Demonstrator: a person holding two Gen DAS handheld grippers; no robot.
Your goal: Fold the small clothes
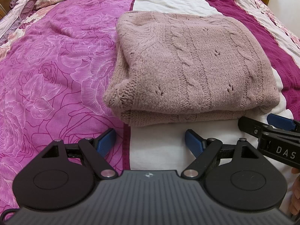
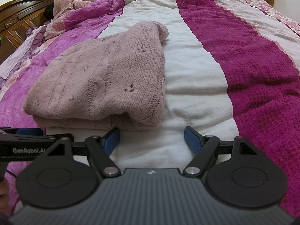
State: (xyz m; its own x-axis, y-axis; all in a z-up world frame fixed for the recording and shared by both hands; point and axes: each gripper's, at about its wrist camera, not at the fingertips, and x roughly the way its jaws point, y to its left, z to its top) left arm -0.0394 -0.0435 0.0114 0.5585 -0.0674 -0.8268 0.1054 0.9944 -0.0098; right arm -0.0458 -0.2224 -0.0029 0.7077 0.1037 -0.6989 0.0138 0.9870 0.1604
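At the far left a dark wooden headboard stood behind rumpled floral bedding. The bed's cover ran in lengthwise bands: a pink rose-printed band on the left, a white band in the middle and a deep magenta waffle-textured band on the right.

The left gripper hovered over the near edge of the bed, its blue-padded fingers spread wide and released, with nothing between them; only the seam between the rose band and the white band lay below.

Just beyond it lay the folded pink cable-knit sweater, resting flat in stacked layers across that seam, mostly on the white band, its folded edge facing near. In the right wrist view the sweater sat to the left, one corner reaching far along the white band.

The right gripper hung just beside the left one, near the sweater's near right corner. Its fingers were also released and empty, the left pad close to the sweater's folded edge; whether it touched the knit could not be told.
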